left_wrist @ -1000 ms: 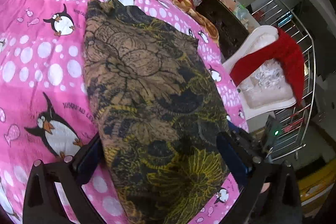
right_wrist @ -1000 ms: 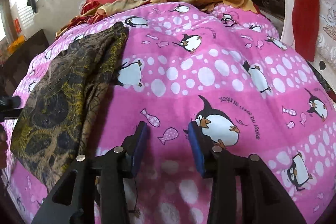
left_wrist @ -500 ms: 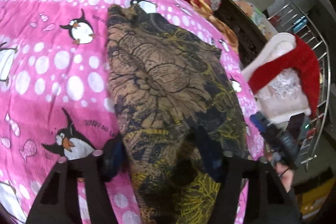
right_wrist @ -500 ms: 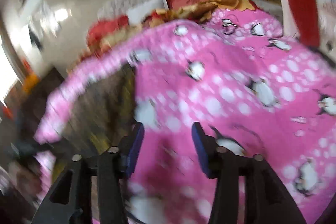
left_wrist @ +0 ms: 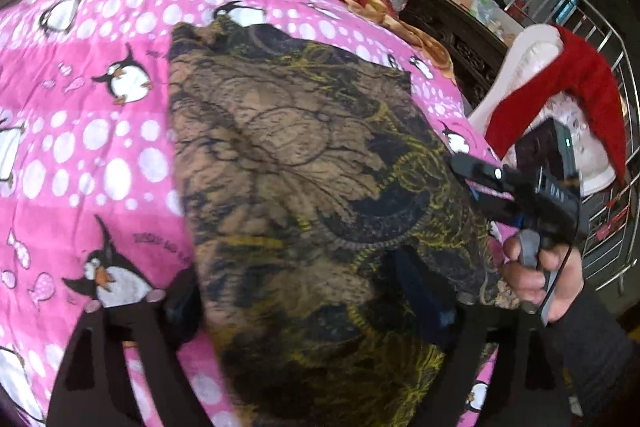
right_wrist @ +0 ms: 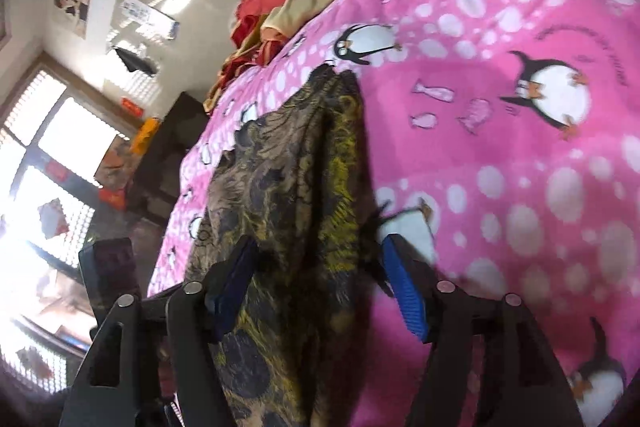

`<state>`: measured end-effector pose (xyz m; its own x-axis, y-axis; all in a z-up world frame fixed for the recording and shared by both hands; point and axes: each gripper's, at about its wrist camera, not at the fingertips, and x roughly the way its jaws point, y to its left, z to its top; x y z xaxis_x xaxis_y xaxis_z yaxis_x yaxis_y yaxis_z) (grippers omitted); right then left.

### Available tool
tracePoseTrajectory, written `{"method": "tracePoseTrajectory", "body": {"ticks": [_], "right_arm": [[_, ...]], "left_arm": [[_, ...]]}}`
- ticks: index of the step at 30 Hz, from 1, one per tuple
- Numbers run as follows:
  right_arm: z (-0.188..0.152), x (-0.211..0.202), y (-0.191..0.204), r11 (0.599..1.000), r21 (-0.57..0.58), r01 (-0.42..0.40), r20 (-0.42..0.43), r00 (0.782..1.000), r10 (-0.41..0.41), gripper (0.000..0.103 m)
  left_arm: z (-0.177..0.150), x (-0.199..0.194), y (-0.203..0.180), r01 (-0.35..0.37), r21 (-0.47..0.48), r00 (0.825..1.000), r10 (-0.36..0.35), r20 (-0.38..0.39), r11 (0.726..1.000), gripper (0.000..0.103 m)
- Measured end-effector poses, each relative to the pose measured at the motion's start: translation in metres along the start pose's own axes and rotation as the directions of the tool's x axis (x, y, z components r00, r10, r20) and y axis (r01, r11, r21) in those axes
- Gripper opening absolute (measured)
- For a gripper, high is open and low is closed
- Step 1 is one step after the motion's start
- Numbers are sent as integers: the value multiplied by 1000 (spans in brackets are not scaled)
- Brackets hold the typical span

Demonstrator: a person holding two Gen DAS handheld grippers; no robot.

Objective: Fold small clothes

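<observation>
Both grippers wide apart, opening, straddling patterned cloth.

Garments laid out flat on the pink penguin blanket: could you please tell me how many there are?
1: the dark floral-print garment lies lengthwise near the blanket's edge, between both open grippers. Others may be hidden in the far bedding pile.

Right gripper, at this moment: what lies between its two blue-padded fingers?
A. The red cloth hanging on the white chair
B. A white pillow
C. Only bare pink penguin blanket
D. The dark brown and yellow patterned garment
D. In the right wrist view the patterned garment runs up between the open fingers of the right gripper, lying on the pink penguin blanket; the pads are not pressing on it.
</observation>
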<state>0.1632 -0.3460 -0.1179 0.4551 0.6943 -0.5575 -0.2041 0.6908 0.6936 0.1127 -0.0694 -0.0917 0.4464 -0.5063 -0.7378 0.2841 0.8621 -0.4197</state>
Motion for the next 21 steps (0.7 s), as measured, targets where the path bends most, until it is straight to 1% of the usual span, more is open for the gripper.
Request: {"method": "tracePoseTrajectory", "body": {"ticks": [2,3,4,5,6,7,8,9,10,12,15,17,19,21], "right_arm": [[1,8,2,999,-3,-46,-21,999,46,54],[0,14,4,997,-7,-77,-50,996,77,54],[-3,19,10,993,-33,-111,-97,989,107,55],[-5,20,19,990,-92,-105,-122,988,94,55],[-6,20,22,987,-121,-106,-134,987,89,55],[-6,20,21,985,-136,-102,-133,988,84,53],[-3,21,17,988,-123,-89,-118,990,74,50],[0,22,10,992,-94,-81,-97,993,72,44],[3,23,6,995,-67,-75,-72,995,71,41],[7,25,7,997,-57,-59,-25,998,58,41],[6,30,18,992,-119,-51,-24,999,48,42],[8,29,17,991,-120,-54,-18,998,52,39],[12,27,16,991,-122,-62,8,998,64,37],[18,28,13,994,-101,-50,18,998,52,37]], "left_arm": [[-1,2,0,18,1,1000,-18,16,1000,97],[-1,2,2,38,-8,999,-38,27,999,98],[-2,1,6,59,-20,998,-58,38,998,98],[-2,0,8,72,-27,997,-71,42,997,98],[-2,-1,11,93,-42,995,-91,48,995,98],[-2,-1,13,107,-53,993,-105,52,993,98],[-2,-1,15,119,-65,992,-116,56,991,99],[-1,-1,17,128,-76,991,-124,57,989,99],[-1,-2,17,130,-79,990,-126,56,988,99],[1,-2,18,133,-87,990,-129,50,987,99],[4,-3,21,142,-117,990,-138,38,983,99],[4,-4,22,148,-129,989,-143,43,981,99],[1,-5,22,146,-119,989,-140,51,982,99],[-2,-5,19,136,-96,990,-131,61,986,99]]}}
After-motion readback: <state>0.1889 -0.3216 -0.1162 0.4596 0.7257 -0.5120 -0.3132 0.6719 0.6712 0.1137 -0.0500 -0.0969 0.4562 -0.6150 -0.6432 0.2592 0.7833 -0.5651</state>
